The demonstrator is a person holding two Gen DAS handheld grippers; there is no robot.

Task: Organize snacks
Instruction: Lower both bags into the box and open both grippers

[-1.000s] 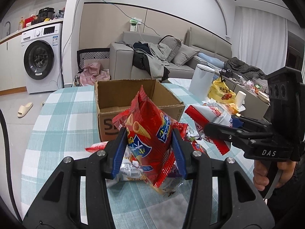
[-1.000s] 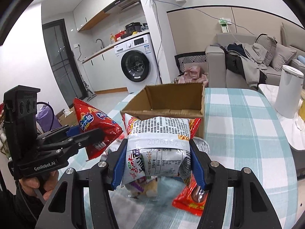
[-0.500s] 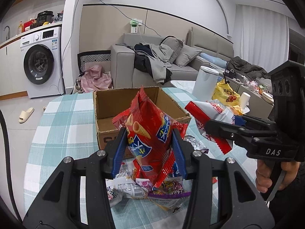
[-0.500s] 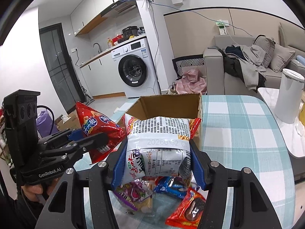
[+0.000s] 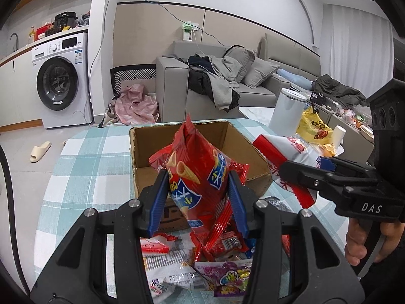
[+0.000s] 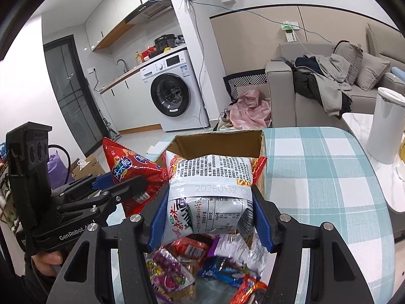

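Observation:
My left gripper is shut on a red cone-snack bag and holds it up in front of the open cardboard box. My right gripper is shut on a white and red snack bag, also raised before the box. In the left wrist view the right gripper holds its bag at the right. In the right wrist view the left gripper holds the red bag at the left. Several loose snack packets lie on the table below.
The box stands on a blue and white checked tablecloth. A white bin and a yellow bag are to the right. A sofa and a washing machine are behind.
Both grippers have risen with their bags. The box and table have dropped lower in both views, and more loose packets show beneath the fingers.

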